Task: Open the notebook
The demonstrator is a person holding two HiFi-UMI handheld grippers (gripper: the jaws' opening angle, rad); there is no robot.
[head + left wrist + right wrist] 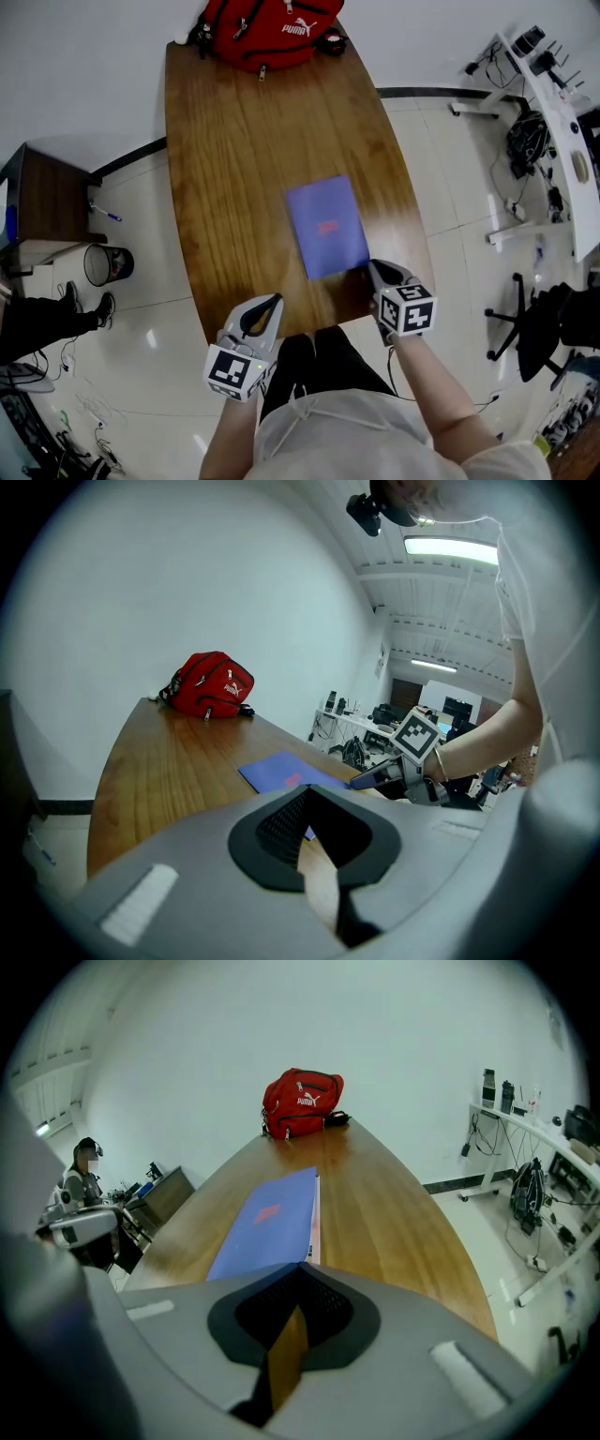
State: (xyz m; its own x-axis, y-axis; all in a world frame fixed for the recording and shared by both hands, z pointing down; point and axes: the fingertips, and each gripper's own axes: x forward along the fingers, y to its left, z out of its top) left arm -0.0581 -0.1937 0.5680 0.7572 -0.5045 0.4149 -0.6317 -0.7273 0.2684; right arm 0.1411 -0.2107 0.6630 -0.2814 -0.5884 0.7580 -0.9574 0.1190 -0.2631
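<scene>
A blue notebook (326, 228) lies closed-looking on the wooden table (234, 141), near the front right. My right gripper (372, 265) sits at its near right corner. In the right gripper view its jaws (300, 1266) are shut on the corner of the blue cover (267, 1218), and a pale strip of page edges shows along the right side. My left gripper (274, 300) hovers at the table's front edge, left of the notebook, shut with nothing in it. From the left gripper view the notebook (281, 771) and the right gripper (375, 778) lie ahead.
A red bag (267, 28) sits at the table's far end. Left of the table stand a dark side cabinet (52, 206) and a bin (108, 264). A black office chair (544, 328) and a cluttered white desk (562, 112) are on the right.
</scene>
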